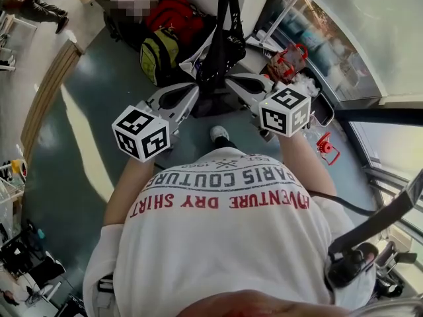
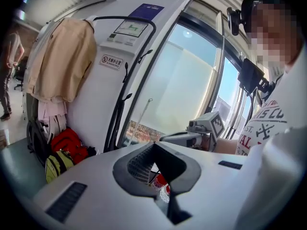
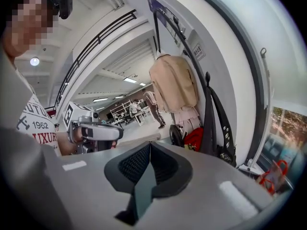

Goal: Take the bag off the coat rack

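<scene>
A black bag (image 1: 221,48) with long straps hangs from the dark coat rack (image 3: 165,28), right in front of me. In the right gripper view the black bag (image 3: 211,123) dangles from a hook beside the white wall. Both grippers are raised close to it, one at each side. My left gripper (image 1: 196,92) is just left of the bag, its jaws shut with nothing between them (image 2: 153,145). At the bag's right side is my right gripper (image 1: 232,83), also shut and empty (image 3: 149,145). Neither gripper touches the bag.
A beige coat (image 3: 175,83) hangs higher on the same rack. A red backpack (image 1: 175,15) and a yellow-green bag (image 1: 158,55) lie on the floor at its foot. A red wire object (image 1: 291,58) sits by the window (image 1: 370,38) at right. People stand in the far hall.
</scene>
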Tool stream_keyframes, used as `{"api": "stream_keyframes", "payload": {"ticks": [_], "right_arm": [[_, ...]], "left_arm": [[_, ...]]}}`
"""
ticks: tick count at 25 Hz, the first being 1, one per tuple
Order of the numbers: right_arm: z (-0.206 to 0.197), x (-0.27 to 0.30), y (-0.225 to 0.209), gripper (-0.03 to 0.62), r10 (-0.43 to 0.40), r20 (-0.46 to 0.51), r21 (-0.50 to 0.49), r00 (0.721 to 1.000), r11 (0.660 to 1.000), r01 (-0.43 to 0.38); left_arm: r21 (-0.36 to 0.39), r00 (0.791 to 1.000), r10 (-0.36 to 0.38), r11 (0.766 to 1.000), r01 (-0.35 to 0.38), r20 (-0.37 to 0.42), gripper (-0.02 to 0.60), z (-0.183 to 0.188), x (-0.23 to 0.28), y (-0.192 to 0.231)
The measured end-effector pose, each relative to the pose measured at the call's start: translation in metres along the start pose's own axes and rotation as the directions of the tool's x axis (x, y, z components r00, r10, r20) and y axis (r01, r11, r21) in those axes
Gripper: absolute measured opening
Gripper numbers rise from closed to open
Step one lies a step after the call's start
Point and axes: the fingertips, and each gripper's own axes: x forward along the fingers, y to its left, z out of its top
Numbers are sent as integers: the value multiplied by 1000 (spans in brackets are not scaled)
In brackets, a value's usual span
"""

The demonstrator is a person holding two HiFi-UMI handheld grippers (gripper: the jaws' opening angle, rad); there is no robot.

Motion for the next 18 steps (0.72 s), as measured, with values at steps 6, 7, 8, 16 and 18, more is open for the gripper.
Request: {"api": "stream_keyframes", "payload": {"ticks": [6,7,8,16,18], "right_arm": [[57,20,-49,6,-53,57,-70,997,996,56],[68,25,-59,6,-72,70,-79,995,994,77],[80,29,-70,12,-90,83,-84,992,992,97],[125,73,-159,113,-237,99,-88,966,965,246],[124,85,-177,146,-261,86,-62,962,962,266]], "left_arm": [[-18,1000,22,1000,-22,7,3,19,12,30],[-20,1000,26,999,-25,10,3,22,13,36],[-22,999,30,999,-29,12,3,25,13,42],[-61,997,75,995,-73,30,3,48,24,81],[-70,996,83,994,-81,34,3,52,27,88]]}}
